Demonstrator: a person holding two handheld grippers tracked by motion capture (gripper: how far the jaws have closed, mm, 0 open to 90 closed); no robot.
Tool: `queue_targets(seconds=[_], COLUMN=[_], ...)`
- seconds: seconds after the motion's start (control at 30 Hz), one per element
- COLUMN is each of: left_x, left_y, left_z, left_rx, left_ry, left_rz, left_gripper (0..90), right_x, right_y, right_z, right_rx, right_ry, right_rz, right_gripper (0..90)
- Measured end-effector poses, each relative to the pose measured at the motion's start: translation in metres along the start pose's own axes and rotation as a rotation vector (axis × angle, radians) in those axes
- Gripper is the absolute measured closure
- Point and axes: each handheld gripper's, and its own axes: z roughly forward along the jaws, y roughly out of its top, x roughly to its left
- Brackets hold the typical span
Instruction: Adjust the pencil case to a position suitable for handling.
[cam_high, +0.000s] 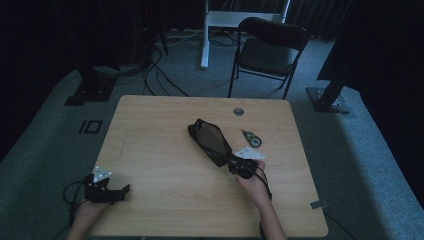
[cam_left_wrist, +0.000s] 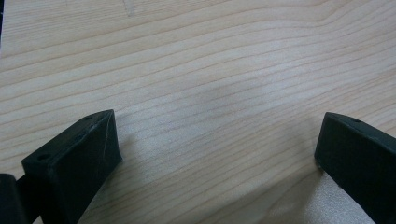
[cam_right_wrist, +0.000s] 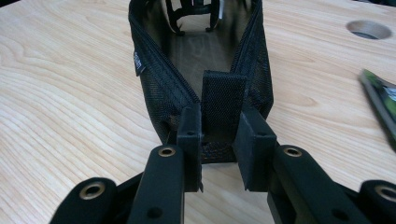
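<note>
Green-labelled flat object (cam_right_wrist: 380, 105) cut off at right gripper view's edge, its identity unclear

On the table (cam_high: 165, 200), the pouch (cam_high: 210, 142) lies near the middle with the right gripper (cam_high: 239, 165) at its near end, a small tape dispenser (cam_high: 252, 138) just to its right, and the left gripper (cam_high: 112, 192) well apart at the near left corner.
</note>
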Motion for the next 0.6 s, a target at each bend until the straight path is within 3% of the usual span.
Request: queue_targets(seconds=[0.27,0.6], left_x=[0.0,0.0], left_y=[0.0,0.0], left_z=[0.0,0.0], left_rx=[0.0,0.0], left_ry=[0.0,0.0], left_rz=[0.0,0.0], left_gripper=[0.0,0.0], right_x=[-0.005,-0.009], right_y=[-0.01,-0.026], right_z=[-0.017,-0.042], right_rx=[0.004,-0.004], right_ry=[-0.016,-0.023], right_rz=[-0.01,0.021], right_gripper=[72.9,72.8])
